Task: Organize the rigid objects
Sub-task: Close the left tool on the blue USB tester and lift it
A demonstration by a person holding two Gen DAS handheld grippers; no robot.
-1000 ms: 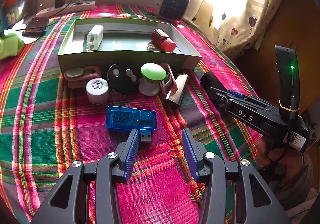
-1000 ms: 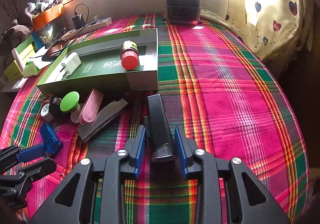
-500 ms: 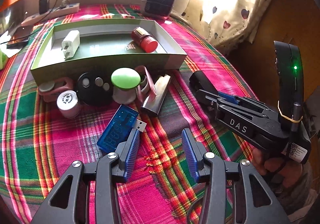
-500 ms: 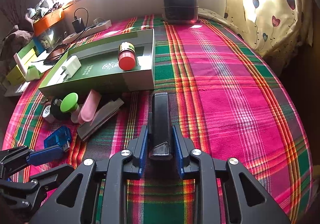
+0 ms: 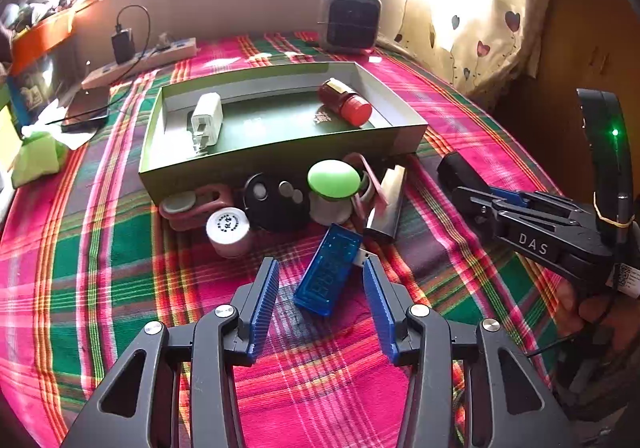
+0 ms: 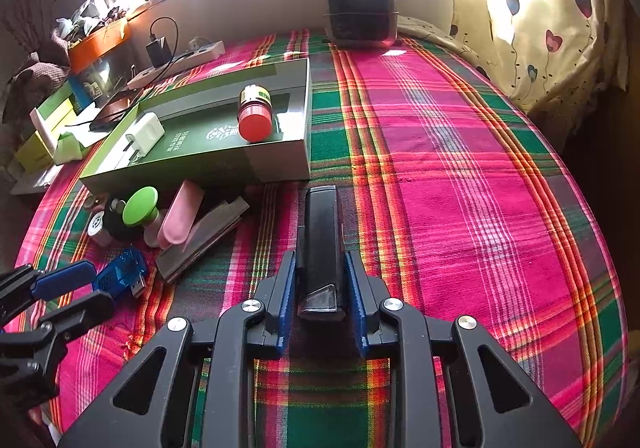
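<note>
Plaid cloth (image 6: 460, 152) in pink, green and orange is spread over the whole worktop. Low in the left wrist view, the left gripper (image 5: 320, 288) is seen with its jaws spread wide; the translucent blue USB tester stick (image 5: 326, 275) lies on the cloth in the gap between them, tilted, its metal plug close to the right-hand blue pad, though contact can't be made out. In the right wrist view the right gripper (image 6: 320, 288) is clenched on a long black rectangular device (image 6: 320, 244), blue pads pressed against both of its sides, the far end pointing up the frame toward the box.

Around the centre of the left view, an open olive-green cardboard box (image 5: 280, 162) is seen, with a white plug adapter (image 5: 206, 120) in its left part and a red-capped little bottle (image 5: 346, 104) lying on its side at the right. Just below the box's front wall a cluster is packed close together: a green-topped round knob thing (image 5: 334, 180), a black round disc (image 5: 276, 200), a small white round jar (image 5: 228, 226) and a flat silver metal bar (image 5: 386, 210). At the upper middle, a dark boxy heater (image 5: 351, 22) is parked by the wall.
</note>
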